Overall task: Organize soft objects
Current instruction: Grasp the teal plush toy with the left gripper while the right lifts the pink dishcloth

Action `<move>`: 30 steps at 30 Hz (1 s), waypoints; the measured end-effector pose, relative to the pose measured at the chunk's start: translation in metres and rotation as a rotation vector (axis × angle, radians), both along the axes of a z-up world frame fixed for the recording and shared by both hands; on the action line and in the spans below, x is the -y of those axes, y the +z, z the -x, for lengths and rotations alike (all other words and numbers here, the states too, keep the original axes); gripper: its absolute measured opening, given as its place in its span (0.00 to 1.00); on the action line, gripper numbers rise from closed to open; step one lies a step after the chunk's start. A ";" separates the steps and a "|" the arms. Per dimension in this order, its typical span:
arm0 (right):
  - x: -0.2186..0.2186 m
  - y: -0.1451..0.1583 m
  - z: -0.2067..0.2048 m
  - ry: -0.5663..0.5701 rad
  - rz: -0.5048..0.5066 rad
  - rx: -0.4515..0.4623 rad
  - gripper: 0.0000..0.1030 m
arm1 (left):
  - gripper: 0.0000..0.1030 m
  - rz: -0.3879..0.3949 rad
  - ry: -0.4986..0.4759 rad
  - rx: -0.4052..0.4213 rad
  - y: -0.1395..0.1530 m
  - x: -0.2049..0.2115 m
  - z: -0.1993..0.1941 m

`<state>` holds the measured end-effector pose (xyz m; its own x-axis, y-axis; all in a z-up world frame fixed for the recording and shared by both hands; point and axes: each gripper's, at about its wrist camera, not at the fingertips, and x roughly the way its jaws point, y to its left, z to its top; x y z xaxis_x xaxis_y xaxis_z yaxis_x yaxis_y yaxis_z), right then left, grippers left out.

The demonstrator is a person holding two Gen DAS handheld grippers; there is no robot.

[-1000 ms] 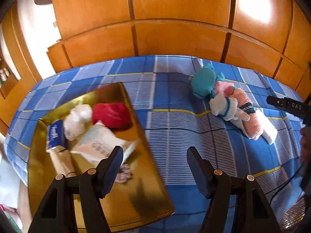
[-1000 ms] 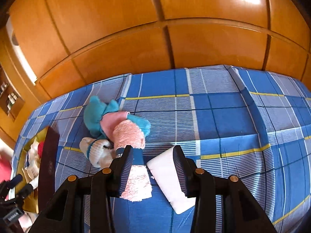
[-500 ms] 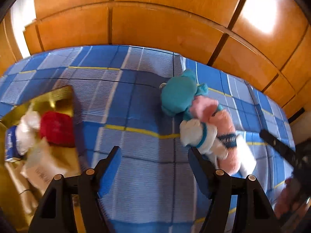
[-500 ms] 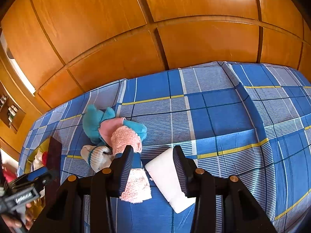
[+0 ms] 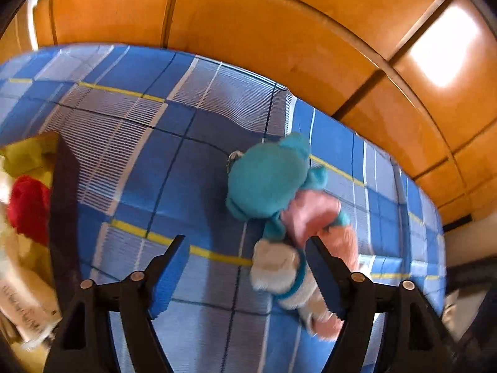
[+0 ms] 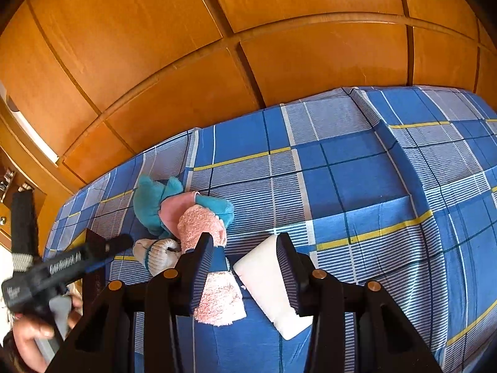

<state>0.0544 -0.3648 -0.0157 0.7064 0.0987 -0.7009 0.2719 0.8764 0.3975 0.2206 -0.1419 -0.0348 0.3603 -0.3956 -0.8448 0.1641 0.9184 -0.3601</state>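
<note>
Left hand-held gripper (image 5: pixel 248 267) opening, nothing clamped, over the white sock (image 5: pixel 276 267); the teal plush (image 5: pixel 267 183) touching it might snag. Right hand-held gripper (image 6: pixel 245 267) hangs part-open, empty.

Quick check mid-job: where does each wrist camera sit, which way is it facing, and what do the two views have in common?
Left wrist: on the left gripper, angled down at the blue plaid bedspread; its fingers, opening, frame the white knit sock.
Right wrist: on the right gripper, angled down over the white foam block; a hand shows lower left.
Shared: teal plush toy, fuzzy pink sock, bedspread, orange wooden panelling.
</note>
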 end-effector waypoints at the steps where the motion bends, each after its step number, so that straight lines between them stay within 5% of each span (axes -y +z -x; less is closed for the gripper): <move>1: 0.000 -0.001 0.000 0.003 -0.004 -0.002 0.41 | 0.83 0.014 0.008 -0.016 -0.001 0.002 -0.005; 13: 0.001 -0.004 -0.002 0.013 -0.034 -0.010 0.41 | 0.88 0.013 0.043 -0.123 -0.022 0.047 -0.061; 15: 0.002 -0.005 -0.002 0.010 -0.042 -0.010 0.41 | 0.79 -0.005 0.036 -0.124 -0.025 0.050 -0.064; 16: 0.003 -0.005 -0.002 0.010 -0.044 -0.010 0.41 | 0.68 -0.029 0.031 -0.113 -0.027 0.052 -0.065; 19: 0.004 -0.005 -0.003 0.009 -0.044 -0.012 0.41 | 0.57 -0.025 0.006 -0.073 -0.026 0.048 -0.064; 30: 0.004 -0.006 -0.003 0.010 -0.030 -0.015 0.41 | 0.55 0.011 -0.006 0.155 0.045 0.000 -0.035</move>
